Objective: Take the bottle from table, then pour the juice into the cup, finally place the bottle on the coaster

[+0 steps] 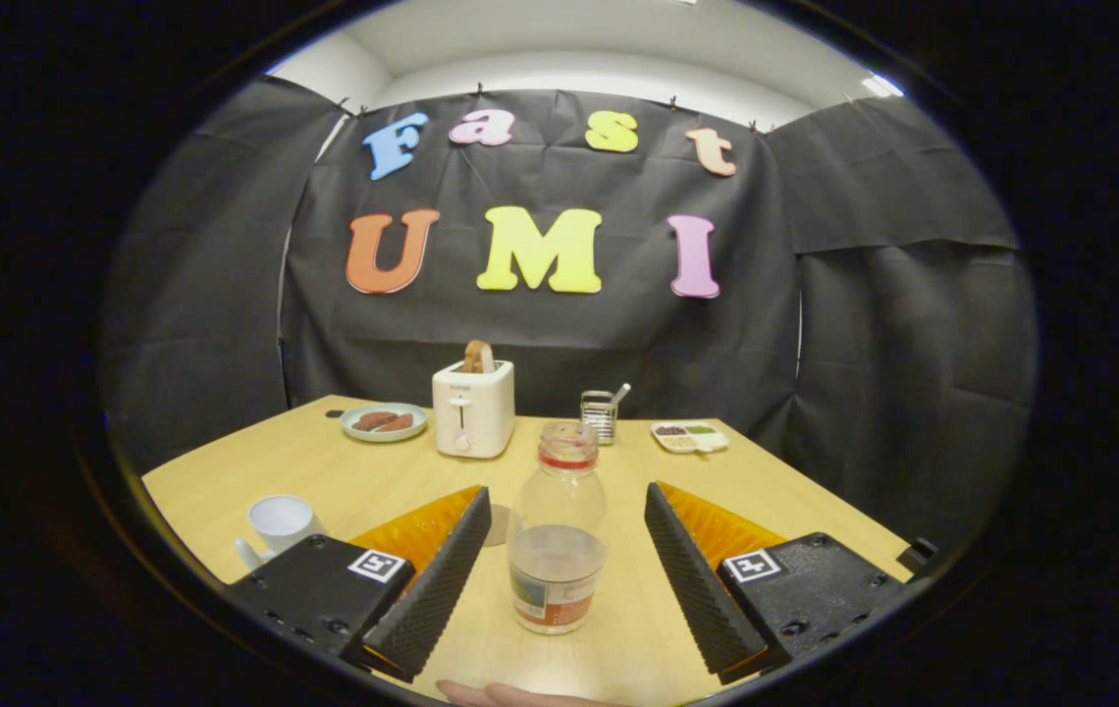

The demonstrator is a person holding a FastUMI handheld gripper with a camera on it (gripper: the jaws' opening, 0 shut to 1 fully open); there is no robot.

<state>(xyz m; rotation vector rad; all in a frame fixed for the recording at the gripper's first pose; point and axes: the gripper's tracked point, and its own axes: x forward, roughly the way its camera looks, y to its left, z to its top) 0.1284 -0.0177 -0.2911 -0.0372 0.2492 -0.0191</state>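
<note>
Coaster (496,525) mostly hidden behind bottle (558,530) and one finger (437,579). Cup (280,523) base hidden left of the bottle. Dish (689,436) contents behind bottle too small to identify.

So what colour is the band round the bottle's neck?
Red, seen in the gripper view: the bottle stands between the open gripper jaws.
</note>
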